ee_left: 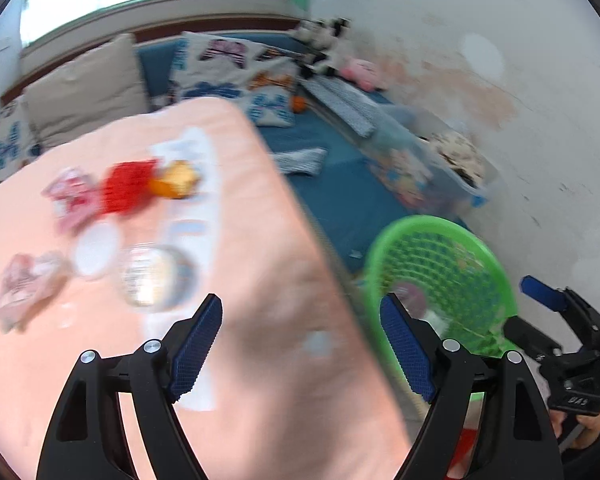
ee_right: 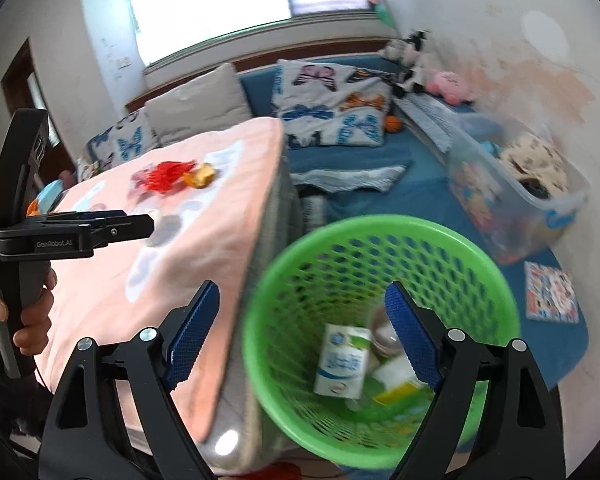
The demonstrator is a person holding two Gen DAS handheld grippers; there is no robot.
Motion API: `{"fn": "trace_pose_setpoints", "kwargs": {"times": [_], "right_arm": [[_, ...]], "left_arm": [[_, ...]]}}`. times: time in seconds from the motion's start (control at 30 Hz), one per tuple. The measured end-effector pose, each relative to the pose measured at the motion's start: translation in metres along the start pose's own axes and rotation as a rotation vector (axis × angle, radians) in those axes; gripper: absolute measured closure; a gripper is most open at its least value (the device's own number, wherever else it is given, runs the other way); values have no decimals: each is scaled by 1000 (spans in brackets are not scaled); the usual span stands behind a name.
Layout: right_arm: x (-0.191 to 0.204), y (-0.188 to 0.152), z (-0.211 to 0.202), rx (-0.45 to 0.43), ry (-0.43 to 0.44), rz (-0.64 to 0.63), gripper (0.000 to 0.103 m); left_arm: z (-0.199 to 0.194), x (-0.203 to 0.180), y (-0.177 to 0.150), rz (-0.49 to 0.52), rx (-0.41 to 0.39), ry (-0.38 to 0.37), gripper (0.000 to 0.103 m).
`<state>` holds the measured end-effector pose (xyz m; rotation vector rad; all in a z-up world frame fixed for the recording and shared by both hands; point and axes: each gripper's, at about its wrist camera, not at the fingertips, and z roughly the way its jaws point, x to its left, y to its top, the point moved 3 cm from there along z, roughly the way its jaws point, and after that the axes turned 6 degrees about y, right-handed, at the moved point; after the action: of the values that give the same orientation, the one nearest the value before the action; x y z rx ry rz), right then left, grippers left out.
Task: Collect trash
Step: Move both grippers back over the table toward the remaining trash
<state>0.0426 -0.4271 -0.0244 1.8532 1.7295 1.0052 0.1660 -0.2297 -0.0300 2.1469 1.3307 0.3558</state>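
Observation:
Trash lies on the pink-covered table (ee_left: 260, 280): a red net (ee_left: 126, 186), an orange peel (ee_left: 176, 180), pink wrappers (ee_left: 74, 198), a white lid (ee_left: 96, 250) and a clear round container (ee_left: 156, 274). My left gripper (ee_left: 300, 344) is open and empty above the table's near part. A green mesh basket (ee_right: 284, 280) stands beside the table and holds a milk carton (ee_right: 342, 360) and other scraps. My right gripper (ee_right: 300, 332) is open and empty over the basket. The left gripper shows in the right wrist view (ee_right: 148, 220); the right gripper shows side-on in the left wrist view (ee_left: 540, 292).
A blue couch (ee_right: 380, 176) with butterfly cushions (ee_right: 332, 104) and plush toys (ee_right: 448, 86) lies behind. A clear storage bin (ee_right: 516, 200) stands by the wall at right. A patterned book (ee_right: 552, 294) lies on the blue mat.

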Motion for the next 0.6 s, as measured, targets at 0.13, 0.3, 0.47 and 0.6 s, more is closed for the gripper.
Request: {"fn": "trace_pose_setpoints", "kwargs": {"times": [0.13,0.3,0.47,0.6], "right_arm": [[31,15,20,15,50,-50,18],[68,28,47,42,107,-103,18],[104,38,79,79,155,-152,18],[130,43,105,103,179,-192,18]], "left_arm": [[-12,56,-1,-74,-21,85,23],[-27,127,-5,-172,-38,200,20],[-36,192,-14,-254,-32,290,19],[-41,235,-25,-321,-18,335,19]]}}
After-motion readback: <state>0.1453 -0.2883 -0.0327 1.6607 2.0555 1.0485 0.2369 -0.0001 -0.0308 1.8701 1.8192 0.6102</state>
